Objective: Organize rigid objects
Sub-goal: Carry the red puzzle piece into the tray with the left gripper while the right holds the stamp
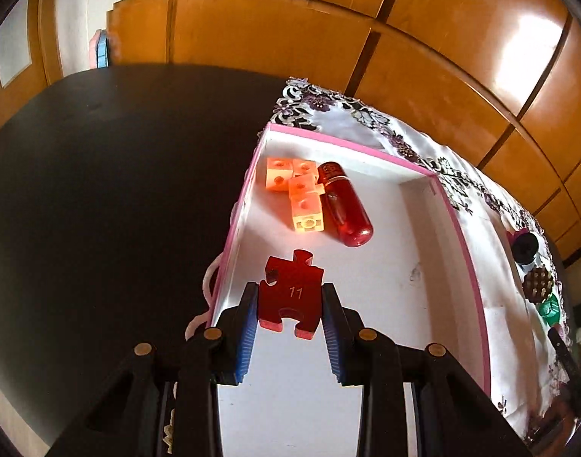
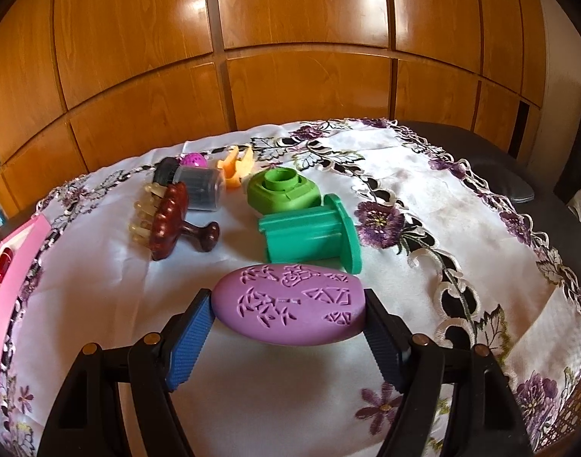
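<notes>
Red puzzle piece (image 1: 290, 295), one; orange cubes (image 1: 296, 192), four; purple oval (image 2: 290, 308), one.

Materials and surface finish, both wrist views

The left gripper (image 1: 290, 306) has glossy black plastic arms, brass-coloured rivets and ribbed blue pads (image 1: 248, 337); these clamp a matt red puzzle piece (image 1: 290, 297) with a pale, wood-like edge. The box (image 1: 366, 266) has a matt white paper-like floor and pink rim. In it lie smooth orange plastic cubes (image 1: 296, 192) and a glossy translucent red capsule (image 1: 345, 205). The right gripper (image 2: 288, 314) pads, finely knurled, clamp a matt purple oval (image 2: 290, 308) with engraved patterns. The tablecloth (image 2: 423, 175) is satiny white fabric with embroidered purple flowers. The green spool (image 2: 309, 236) is smooth plastic; the brown massager (image 2: 168, 221) is polished. The wall panels (image 2: 290, 19) are glossy varnished wood.
</notes>
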`<state>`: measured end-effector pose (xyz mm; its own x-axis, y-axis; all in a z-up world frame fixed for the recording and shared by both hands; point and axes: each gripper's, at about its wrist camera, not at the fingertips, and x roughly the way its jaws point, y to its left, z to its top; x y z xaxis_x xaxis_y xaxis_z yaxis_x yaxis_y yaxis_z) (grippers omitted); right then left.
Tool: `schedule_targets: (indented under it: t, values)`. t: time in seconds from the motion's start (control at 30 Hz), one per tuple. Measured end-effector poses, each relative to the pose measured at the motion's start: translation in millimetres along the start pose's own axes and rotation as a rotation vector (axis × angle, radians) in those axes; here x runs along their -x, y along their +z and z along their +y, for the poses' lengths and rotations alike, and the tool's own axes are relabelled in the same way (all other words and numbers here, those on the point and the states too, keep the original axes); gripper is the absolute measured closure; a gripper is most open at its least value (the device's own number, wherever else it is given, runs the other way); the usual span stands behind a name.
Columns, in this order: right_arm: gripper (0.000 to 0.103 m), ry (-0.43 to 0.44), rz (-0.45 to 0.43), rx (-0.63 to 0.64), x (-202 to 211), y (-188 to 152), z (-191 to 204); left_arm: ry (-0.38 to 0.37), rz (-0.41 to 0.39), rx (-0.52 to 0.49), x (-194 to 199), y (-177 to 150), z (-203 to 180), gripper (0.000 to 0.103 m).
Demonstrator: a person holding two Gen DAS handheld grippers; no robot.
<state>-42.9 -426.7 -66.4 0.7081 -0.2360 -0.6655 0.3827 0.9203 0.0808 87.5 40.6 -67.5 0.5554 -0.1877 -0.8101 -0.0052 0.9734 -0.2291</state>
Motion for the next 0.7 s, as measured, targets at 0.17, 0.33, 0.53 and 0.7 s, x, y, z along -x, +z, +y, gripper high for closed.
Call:
schedule_targets:
  t: [0.17, 0.33, 0.53, 0.7]
  values:
    - [0.026, 0.037, -0.009, -0.005, 6, 4, 10, 0.012, 0.000, -0.007, -2, 2, -1, 0.071]
    - [0.026, 0.086, -0.020, 0.010, 14, 8, 28, 0.026, -0.009, -0.016, -4, 3, -2, 0.070]
    - [0.026, 0.147, -0.022, 0.033, 21, 11, 54, 0.043, -0.027, -0.034, -4, 2, -4, 0.068]
    - [0.026, 0.207, -0.025, 0.061, 30, 14, 80, 0.000, -0.040, 0.000, 6, 0, -1, 0.060]
